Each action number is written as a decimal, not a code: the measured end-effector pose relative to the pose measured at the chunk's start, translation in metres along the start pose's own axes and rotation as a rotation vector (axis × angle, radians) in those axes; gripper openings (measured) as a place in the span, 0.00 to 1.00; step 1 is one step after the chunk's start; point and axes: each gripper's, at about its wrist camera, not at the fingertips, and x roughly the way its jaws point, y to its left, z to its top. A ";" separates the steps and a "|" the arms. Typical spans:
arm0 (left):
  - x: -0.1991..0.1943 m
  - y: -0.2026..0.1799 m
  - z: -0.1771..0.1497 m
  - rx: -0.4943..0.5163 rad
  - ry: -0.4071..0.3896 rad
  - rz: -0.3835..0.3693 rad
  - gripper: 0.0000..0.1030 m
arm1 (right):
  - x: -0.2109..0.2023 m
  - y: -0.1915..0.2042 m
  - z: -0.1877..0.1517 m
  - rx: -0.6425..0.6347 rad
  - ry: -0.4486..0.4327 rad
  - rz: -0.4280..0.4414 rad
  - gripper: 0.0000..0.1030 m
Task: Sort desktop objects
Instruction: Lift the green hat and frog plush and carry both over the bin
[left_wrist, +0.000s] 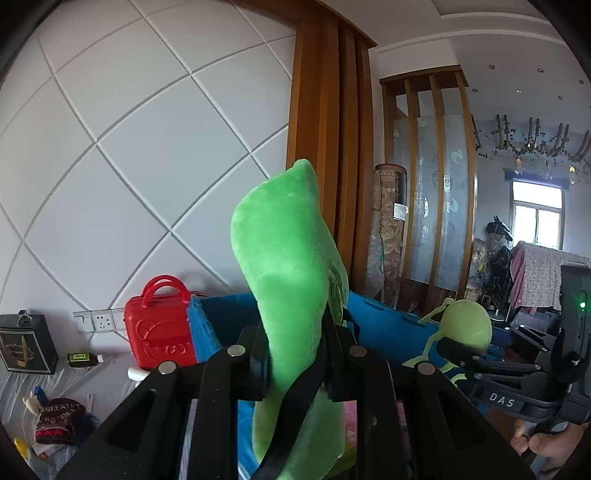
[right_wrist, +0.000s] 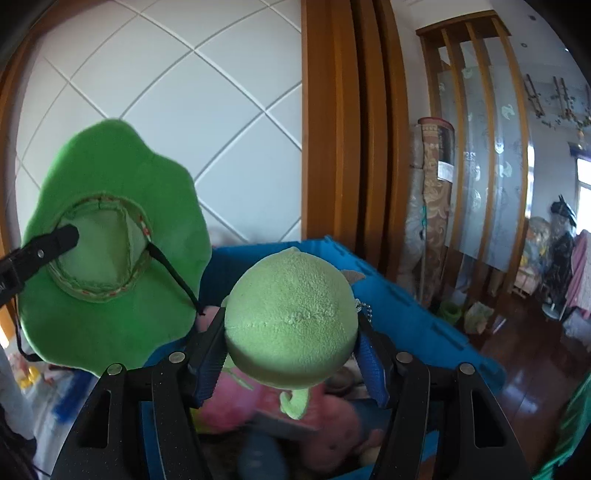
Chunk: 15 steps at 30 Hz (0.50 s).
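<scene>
Green plush leaf-shaped hat (left_wrist: 284, 258) sits pinched in the left claw (left_wrist: 295, 354); the right claw (right_wrist: 291, 354) is clamped on a pale green foam ball (right_wrist: 291, 317). Both hang over the blue plastic crate (right_wrist: 406, 314), so this looks like the carry-to-bin step. Next: lower inside its walls, then release.

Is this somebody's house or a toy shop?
Most likely a home's living room. There is a wooden slat divider with frosted glass, a rolled carpet leaning by it, and a blue bin holding soft toys.
</scene>
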 end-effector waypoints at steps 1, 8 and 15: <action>0.008 -0.014 -0.003 -0.001 0.009 0.003 0.20 | 0.011 -0.016 -0.003 -0.008 0.009 0.006 0.61; 0.072 -0.113 -0.031 -0.012 0.161 0.051 0.20 | 0.052 -0.105 -0.026 -0.030 0.091 0.061 0.61; 0.104 -0.161 -0.064 0.025 0.326 0.180 0.39 | 0.057 -0.148 -0.039 -0.067 0.123 0.139 0.62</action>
